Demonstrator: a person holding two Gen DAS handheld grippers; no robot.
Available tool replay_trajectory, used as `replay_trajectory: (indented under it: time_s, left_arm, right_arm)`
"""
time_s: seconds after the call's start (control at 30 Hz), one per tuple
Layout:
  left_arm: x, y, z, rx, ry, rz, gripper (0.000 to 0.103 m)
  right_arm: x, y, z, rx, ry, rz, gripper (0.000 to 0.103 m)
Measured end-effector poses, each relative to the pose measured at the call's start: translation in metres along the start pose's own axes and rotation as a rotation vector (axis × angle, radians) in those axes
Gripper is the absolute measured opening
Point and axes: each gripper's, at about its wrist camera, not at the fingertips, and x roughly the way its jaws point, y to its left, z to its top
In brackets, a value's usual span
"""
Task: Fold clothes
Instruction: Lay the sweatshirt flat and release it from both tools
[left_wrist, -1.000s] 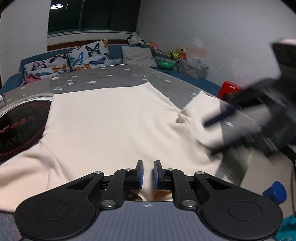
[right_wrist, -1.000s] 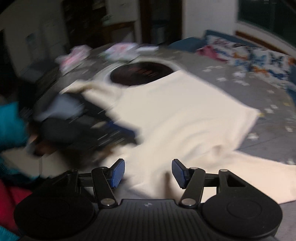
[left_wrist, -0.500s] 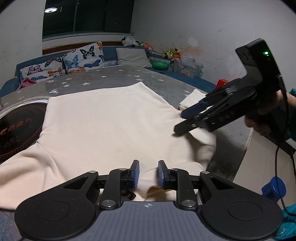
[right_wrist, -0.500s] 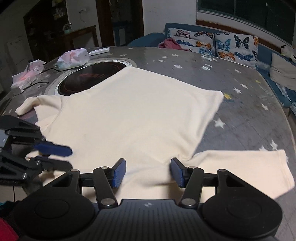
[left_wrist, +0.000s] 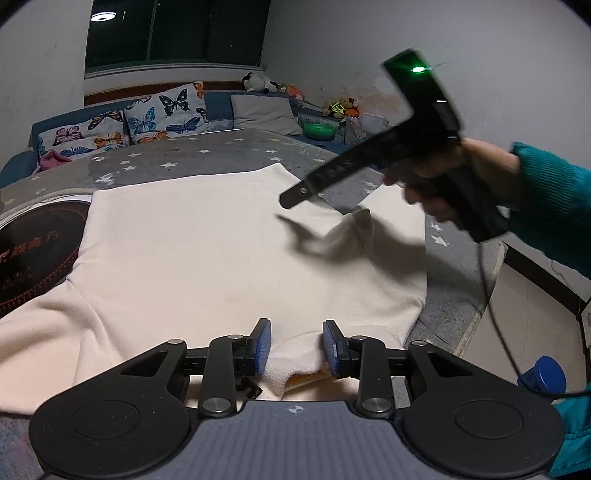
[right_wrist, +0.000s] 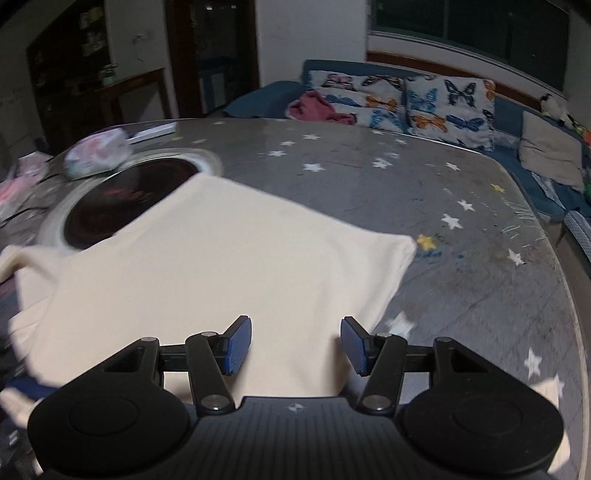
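Observation:
A cream long-sleeved top (left_wrist: 229, 251) lies spread flat on the grey star-patterned table (left_wrist: 258, 147); it also shows in the right wrist view (right_wrist: 221, 266). My left gripper (left_wrist: 296, 345) is open, its jaws standing either side of the collar at the near edge. My right gripper (right_wrist: 295, 345) is open and empty, hovering above the top's body. In the left wrist view the right gripper (left_wrist: 295, 206) is held in a hand over the top's right side near a bunched sleeve (left_wrist: 369, 236).
A round black cooktop (right_wrist: 122, 203) is set in the table under the top's far corner. Packets (right_wrist: 98, 157) lie beside it. A sofa with butterfly cushions (right_wrist: 406, 99) runs behind the table. A blue cap (left_wrist: 550, 374) is on the floor at right.
My left gripper has opened and let go of the collar. My right gripper has lifted off the right sleeve and swung over the top's body, staying open.

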Motion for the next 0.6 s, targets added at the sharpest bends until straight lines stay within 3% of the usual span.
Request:
replay_trajectory:
  time_s: [0.43,0.6]
  left_arm:
    - [0.002,0.005,0.001,-0.031,-0.002,-0.032,0.039]
    - [-0.013,0.016,-0.001,-0.087,-0.022,0.033,0.045]
  right_arm:
    - [0.061,-0.040,0.040,0.070,-0.018,-0.082,0.056]
    - [0.058,-0.034,0.046,0.060,-0.018,-0.082,0.057]
